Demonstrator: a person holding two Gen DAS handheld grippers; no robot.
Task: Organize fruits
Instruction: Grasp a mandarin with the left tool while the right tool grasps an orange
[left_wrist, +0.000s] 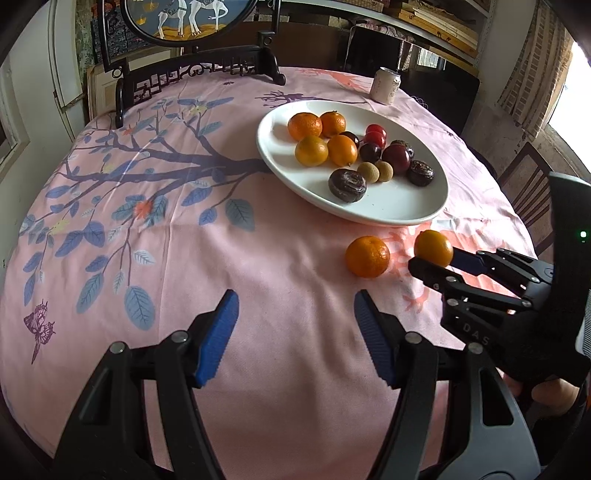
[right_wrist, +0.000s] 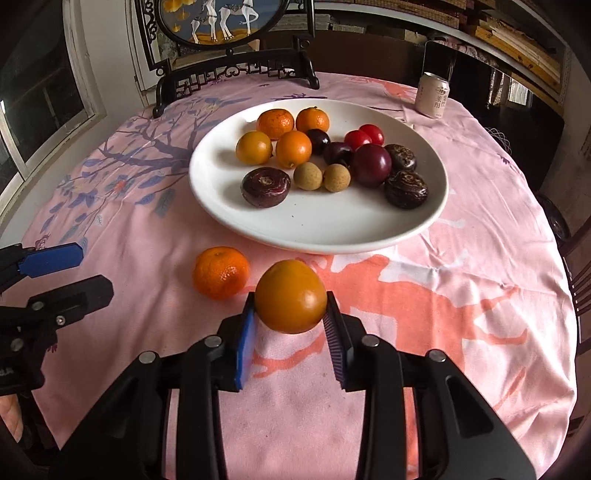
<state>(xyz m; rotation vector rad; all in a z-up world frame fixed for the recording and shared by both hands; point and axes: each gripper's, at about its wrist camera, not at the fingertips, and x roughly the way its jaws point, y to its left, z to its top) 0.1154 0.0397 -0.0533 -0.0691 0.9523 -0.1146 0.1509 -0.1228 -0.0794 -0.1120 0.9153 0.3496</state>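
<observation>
**Right gripper clamps smooth orange, left gripper empty**

Landmark: white plate (right_wrist: 373, 229), sitting on a table with a pink cloth (right_wrist: 461, 332).

Right gripper (right_wrist: 291, 325): jaws clamped on a smooth orange (right_wrist: 290, 296), near side of the plate, just off its rim. Blue pads press both sides of the fruit. The left wrist view shows the same orange (left_wrist: 433, 248) pinched at the tips of the right gripper (left_wrist: 436, 260), right of the plate's near edge. Cannot tell whether the orange touches the cloth or is lifted.

Left gripper (left_wrist: 295, 325): jaws wide apart, nothing between them, over bare cloth on the near side of the plate and well apart from it. In the right wrist view it shows at the left edge (right_wrist: 66, 273), left of the plate.

Mandarin (right_wrist: 221, 272): loose on the cloth, just beside the held orange on its left, close to the plate's near rim, not touching it. Same fruit in the left wrist view (left_wrist: 367, 256).

On the plate: four oranges (right_wrist: 275, 142) grouped at the far left; dark plums (right_wrist: 370, 165) and two red cherry tomatoes (right_wrist: 365, 136) at the far right; two longans (right_wrist: 322, 177) in the middle; three dark water chestnuts (right_wrist: 265, 186), one near left, two on the right.

Can (right_wrist: 433, 95): upright, beyond the plate to the right. Framed screen (right_wrist: 236, 40): beyond the plate at the far table edge.
</observation>
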